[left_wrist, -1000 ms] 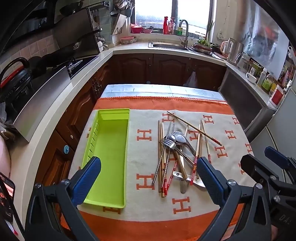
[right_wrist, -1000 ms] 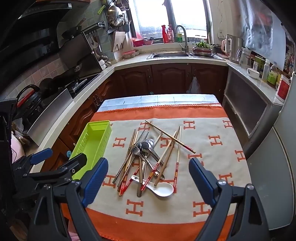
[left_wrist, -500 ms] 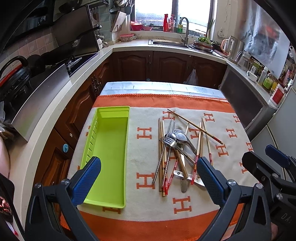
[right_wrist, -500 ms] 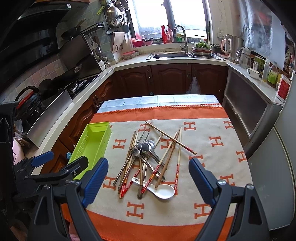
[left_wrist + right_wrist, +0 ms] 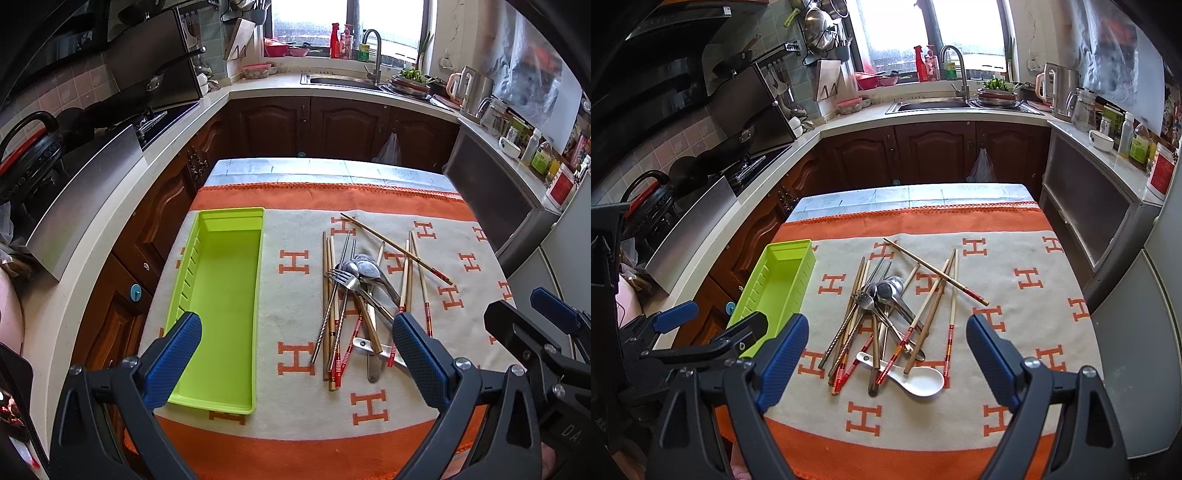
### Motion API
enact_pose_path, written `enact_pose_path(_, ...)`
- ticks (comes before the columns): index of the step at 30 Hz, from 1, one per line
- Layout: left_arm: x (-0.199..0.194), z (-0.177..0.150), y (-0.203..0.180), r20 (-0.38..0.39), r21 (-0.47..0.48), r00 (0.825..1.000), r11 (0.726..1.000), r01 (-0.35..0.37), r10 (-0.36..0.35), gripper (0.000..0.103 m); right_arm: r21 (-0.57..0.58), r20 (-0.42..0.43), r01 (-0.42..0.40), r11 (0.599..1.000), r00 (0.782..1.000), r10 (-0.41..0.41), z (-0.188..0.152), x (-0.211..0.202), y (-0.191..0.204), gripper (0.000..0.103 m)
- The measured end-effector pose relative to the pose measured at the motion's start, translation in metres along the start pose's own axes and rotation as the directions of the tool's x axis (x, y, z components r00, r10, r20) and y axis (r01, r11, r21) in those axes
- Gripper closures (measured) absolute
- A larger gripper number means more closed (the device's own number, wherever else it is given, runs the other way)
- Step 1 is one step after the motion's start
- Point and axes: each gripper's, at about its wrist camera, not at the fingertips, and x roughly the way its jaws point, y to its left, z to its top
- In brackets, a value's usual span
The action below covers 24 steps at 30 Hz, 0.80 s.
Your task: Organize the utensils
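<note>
The table (image 5: 908,194) wears an orange-bordered cloth (image 5: 1015,254) printed with orange H marks, pale bare top showing at the far edge. On the cloth's left side sits a lime-green tray (image 5: 221,295), and beside it a tangled heap of chopsticks (image 5: 955,295), metal spoons (image 5: 890,286), a fork (image 5: 341,277) and a white spoon (image 5: 919,380).

place: home kitchen | evidence: sink (image 5: 932,105) with faucet (image 5: 955,70) under window, stove (image 5: 750,166), wooden cabinets (image 5: 931,155), kettle (image 5: 1058,90), hanging pans (image 5: 816,27)

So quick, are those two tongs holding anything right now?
Left tongs: open, holding nothing.
Right tongs: open, holding nothing.
</note>
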Motion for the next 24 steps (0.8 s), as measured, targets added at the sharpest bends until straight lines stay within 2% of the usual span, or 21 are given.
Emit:
enact_pose_path(15,0.007,0.003,-0.006,-0.02,0.007,1.0,1.0,0.006,-0.006,0.001,0.022,-0.012,-0.015,1.0,1.0,0.015,0.0,0.006,-0.005,0.015)
enact_pose_path(24,0.008,0.009,-0.014,0.003,0.031,1.0,0.999,-0.012,0.012,0.001,0.033,-0.01,-0.019,0.999,1.0,0.02,0.002,0.01,-0.013,0.016)
